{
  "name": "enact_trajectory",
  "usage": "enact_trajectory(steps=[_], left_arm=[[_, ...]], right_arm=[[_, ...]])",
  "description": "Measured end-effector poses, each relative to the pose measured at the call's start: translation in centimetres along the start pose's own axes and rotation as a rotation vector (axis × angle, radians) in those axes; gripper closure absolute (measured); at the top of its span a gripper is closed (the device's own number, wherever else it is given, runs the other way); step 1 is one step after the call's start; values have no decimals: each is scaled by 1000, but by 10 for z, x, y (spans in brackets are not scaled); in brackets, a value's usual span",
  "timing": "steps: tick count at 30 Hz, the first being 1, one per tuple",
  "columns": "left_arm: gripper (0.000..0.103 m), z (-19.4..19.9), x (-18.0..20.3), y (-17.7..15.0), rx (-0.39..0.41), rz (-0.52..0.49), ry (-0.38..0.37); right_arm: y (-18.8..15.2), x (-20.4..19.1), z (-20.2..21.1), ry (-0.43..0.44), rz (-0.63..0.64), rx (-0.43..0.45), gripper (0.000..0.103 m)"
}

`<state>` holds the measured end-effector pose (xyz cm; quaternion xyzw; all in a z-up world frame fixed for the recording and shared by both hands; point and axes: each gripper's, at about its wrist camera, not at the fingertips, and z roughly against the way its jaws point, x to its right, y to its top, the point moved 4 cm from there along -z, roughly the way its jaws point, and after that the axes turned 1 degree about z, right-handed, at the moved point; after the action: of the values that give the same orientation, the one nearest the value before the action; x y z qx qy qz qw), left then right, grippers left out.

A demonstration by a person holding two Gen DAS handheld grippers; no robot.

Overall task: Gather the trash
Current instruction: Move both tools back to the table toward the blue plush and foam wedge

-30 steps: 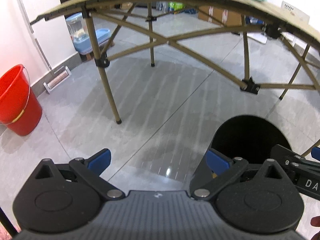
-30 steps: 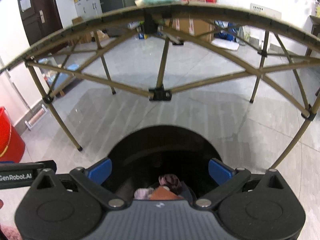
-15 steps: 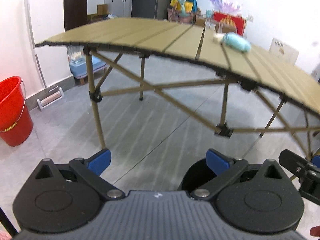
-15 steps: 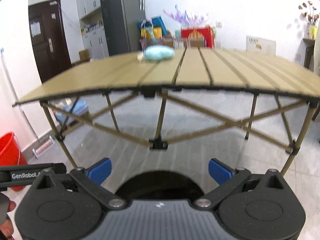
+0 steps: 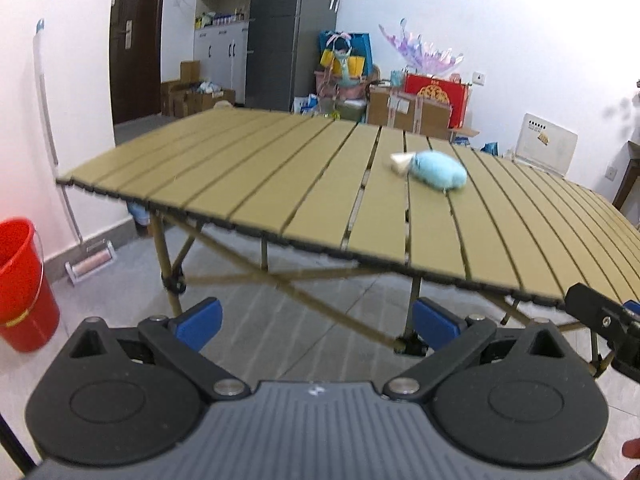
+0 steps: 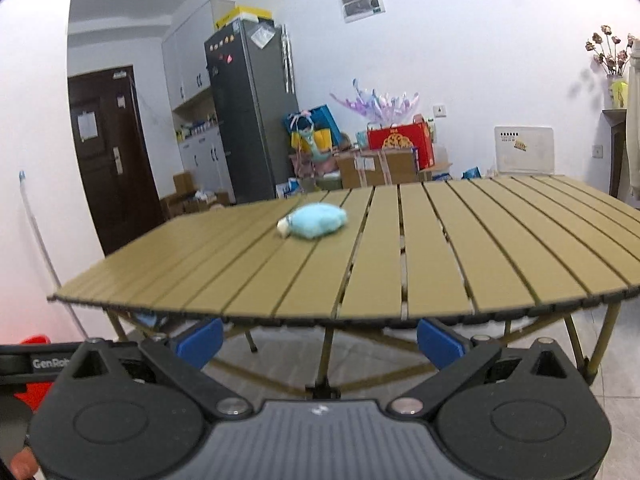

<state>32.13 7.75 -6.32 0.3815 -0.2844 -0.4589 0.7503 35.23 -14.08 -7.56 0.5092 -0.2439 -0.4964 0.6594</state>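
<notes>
Approach step, pretty clearly: nothing picked up yet, both grippers hanging just short of the near edge of the slatted tabletop (image 5: 320, 184), a bit above slat level, looking out across it. Left gripper (image 5: 316, 322) spread wide, blue fingers (image 5: 199, 322) well apart with only floor and table legs showing between them. Right gripper (image 6: 320, 338) same deal, fingers (image 6: 439, 342) wide and holding nothing.

Only visible candidate for trash: a light blue soft lump (image 5: 438, 169), maybe a crumpled cloth or plush bit, with a small whitish scrap (image 5: 399, 161) touching its left end. Hard to say exactly what it is, a bit blurry in both views. Sits toward the far half of the tabletop, lying flat across a couple of slats. Seen from the left wrist camera, off to the right of centre; from the right wrist camera, left of centre. So roughly between the two grippers, well beyond the fingertips of either.

Red bucket (image 5: 22, 284) on the floor off to the left, by the wall. Could be the drop spot, could be not, no way to confirm from here.

Next move, best guess: reach forward over the near edge, pick one gripper, line its open fingers up either side of the blue lump and come down close to the slats before closing. Soft and squashy by the look of it, so should pinch easily, but worth watching the gaps between slats so a fingertip doesn't snag. Whitish scrap might get left behind if the pinch lands only on the blue part.
</notes>
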Motion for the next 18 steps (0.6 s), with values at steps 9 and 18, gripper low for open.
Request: enact_trajectory(steps=[9,18], left_arm=[[0,-24,25,43,33,-36,-15],[0,-69,39,85,25,-37,-25]], right_arm=[[44,29,-30,10,-40,52,0],[83,49,-78,-10,-20,70,0]])
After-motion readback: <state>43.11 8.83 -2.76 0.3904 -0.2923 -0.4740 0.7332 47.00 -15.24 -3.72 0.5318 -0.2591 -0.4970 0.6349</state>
